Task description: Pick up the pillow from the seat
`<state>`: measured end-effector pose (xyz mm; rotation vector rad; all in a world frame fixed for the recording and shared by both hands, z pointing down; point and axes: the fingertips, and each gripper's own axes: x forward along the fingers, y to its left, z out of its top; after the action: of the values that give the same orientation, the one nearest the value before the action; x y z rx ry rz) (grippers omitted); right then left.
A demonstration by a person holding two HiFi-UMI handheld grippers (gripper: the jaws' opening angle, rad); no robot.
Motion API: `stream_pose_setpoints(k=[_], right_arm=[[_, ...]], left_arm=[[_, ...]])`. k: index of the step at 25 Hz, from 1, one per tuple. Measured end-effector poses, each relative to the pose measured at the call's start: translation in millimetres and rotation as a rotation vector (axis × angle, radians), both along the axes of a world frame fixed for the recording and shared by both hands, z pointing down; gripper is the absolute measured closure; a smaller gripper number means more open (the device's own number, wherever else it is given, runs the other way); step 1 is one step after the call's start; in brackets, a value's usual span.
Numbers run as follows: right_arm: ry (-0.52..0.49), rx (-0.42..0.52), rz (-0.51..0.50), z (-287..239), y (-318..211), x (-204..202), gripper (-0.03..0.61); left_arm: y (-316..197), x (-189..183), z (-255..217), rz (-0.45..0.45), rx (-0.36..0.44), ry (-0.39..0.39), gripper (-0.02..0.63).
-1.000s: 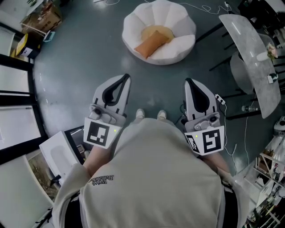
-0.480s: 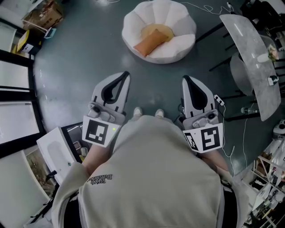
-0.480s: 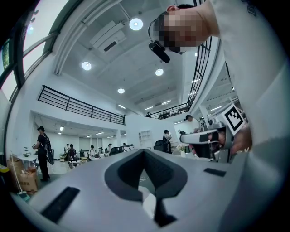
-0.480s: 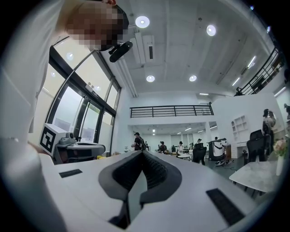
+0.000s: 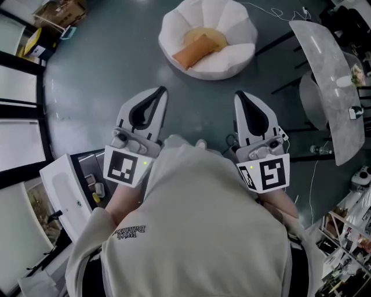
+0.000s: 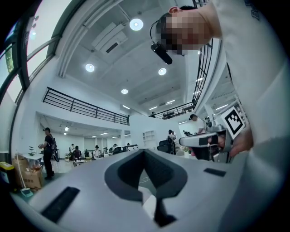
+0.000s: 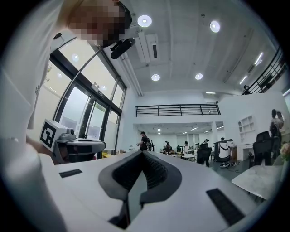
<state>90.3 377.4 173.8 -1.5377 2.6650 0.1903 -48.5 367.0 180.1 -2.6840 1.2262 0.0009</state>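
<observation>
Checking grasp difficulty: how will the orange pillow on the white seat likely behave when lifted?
The orange pillow looks plump and soft-edged, so it will probably squash and sag when pinched. Likely light for its size. It lies loose on the padded white seat, so it should lift freely.

The pillow (image 5: 197, 51) lies in the seat (image 5: 232, 35), which stands on the floor (image 5: 104, 64) ahead of the person. The left gripper (image 5: 160, 91) and right gripper (image 5: 238, 95) hang side by side, well short of the seat. A tabletop (image 5: 324, 81) stands to the seat's right, and a cardboard box (image 5: 58, 13) sits far to its left.
</observation>
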Motion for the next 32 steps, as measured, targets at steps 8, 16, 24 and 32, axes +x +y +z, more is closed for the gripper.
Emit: stream_pose_setpoints(k=[8, 16, 24, 32], right_arm=[[0.015, 0.002, -0.030, 13, -14, 17, 0.569], [0.033, 0.055, -0.041, 31, -50, 9, 0.569], [0.036, 0.026, -0.062, 49, -101, -8, 0.569], [0.037, -0.020, -0.046, 59, -163, -29, 0.569]], left_arm=[[-10, 9, 8, -0.035, -0.007, 0.057, 0.604], [-38, 6, 28, -0.034, 0.055, 0.049, 0.604], [-82, -7, 55, -0.066, -0.008, 0.040, 0.603], [-138, -39, 68, -0.071, -0.021, 0.052, 0.604]])
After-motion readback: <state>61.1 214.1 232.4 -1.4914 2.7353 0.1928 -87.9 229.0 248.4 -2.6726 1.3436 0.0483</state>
